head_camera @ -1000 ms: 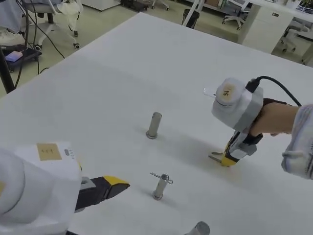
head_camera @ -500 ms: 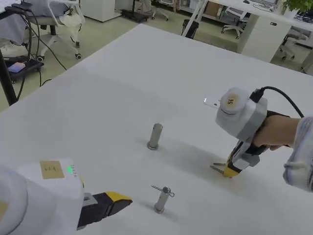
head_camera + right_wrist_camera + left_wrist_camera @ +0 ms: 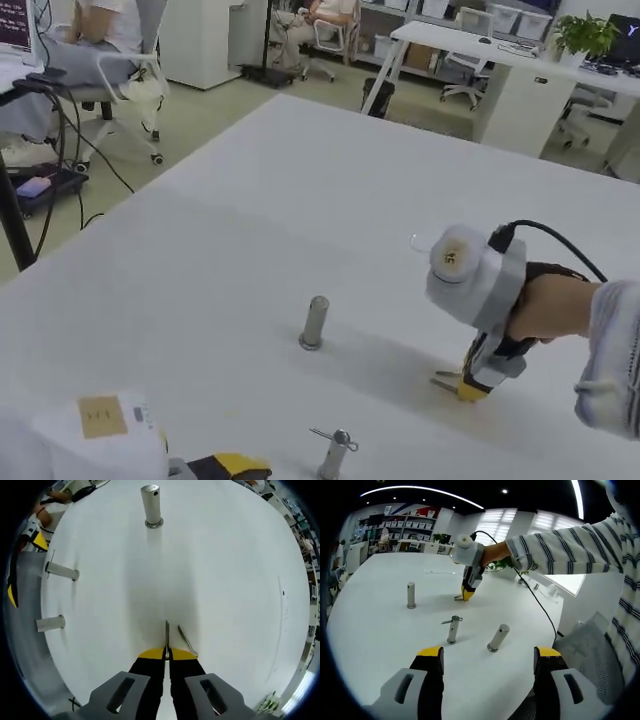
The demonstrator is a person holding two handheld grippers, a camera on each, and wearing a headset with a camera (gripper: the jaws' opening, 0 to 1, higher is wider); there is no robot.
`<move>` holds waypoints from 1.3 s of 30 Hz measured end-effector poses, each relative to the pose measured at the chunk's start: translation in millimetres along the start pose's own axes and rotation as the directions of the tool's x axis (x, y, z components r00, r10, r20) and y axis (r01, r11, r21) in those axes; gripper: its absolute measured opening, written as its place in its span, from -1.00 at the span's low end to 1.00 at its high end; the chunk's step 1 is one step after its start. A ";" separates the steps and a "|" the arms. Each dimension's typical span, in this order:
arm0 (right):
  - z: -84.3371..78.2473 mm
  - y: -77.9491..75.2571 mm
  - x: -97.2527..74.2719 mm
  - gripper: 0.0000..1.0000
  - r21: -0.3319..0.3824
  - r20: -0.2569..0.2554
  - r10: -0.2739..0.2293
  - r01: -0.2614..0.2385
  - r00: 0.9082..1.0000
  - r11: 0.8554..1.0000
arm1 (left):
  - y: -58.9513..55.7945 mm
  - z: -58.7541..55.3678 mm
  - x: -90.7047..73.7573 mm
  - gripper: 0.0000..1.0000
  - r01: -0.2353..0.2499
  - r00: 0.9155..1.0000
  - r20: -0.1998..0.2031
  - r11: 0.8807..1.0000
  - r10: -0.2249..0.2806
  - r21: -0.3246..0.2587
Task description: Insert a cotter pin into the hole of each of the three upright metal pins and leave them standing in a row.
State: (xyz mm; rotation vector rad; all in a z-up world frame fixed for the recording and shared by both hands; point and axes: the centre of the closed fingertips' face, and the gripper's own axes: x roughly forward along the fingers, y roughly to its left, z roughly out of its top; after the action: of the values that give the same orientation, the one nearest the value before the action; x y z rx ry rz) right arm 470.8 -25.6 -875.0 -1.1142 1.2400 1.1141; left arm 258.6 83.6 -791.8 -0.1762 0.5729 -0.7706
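On the white surface [image 3: 250, 200] the left gripper [image 3: 490, 655] hovers, fingers spread and empty. The right gripper [image 3: 167, 653] is down at the surface, fingers pinching a cotter pin [image 3: 166, 635]; a second cotter pin [image 3: 187, 640] lies just beside. Being so thin, the held one could twist or slip on lifting, or drag its neighbour. The left gripper view gives the row: far pin [image 3: 410, 595], middle pin [image 3: 452, 632] already cottered, near pin [image 3: 498, 637]. The right gripper view separates the two cotter pins, which blur together in the head view.

White workbench [image 3: 250, 200], potted plant [image 3: 584, 33]

A striped sleeve [image 3: 560, 545], white right gripper [image 3: 449, 383] with black cable [image 3: 530, 223], possibly numbered sticker [image 3: 452, 257].
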 end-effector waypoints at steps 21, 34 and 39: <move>9.5 14.9 -16.8 -0.96 -0.046 0.072 -0.036 0.040 0.997 0.998 | -0.2 8.0 -15.0 0.36 -0.040 0.999 0.016 0.998 0.039 0.044; 4.3 28.5 -74.5 -0.96 -0.059 0.239 -0.127 0.145 0.963 0.988 | 3.5 12.1 -24.3 0.34 -0.062 0.998 0.018 0.996 0.061 0.066; -3.3 39.1 -87.9 -0.96 -0.031 0.309 -0.164 0.182 0.937 0.983 | 1.1 15.6 -22.5 0.34 -0.050 0.999 0.007 0.995 0.050 0.086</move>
State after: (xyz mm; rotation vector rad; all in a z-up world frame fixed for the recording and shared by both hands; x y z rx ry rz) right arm 430.1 -25.4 -787.8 -1.0279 0.8551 1.1439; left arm 254.9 99.4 -769.6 -0.0838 0.5364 -0.7444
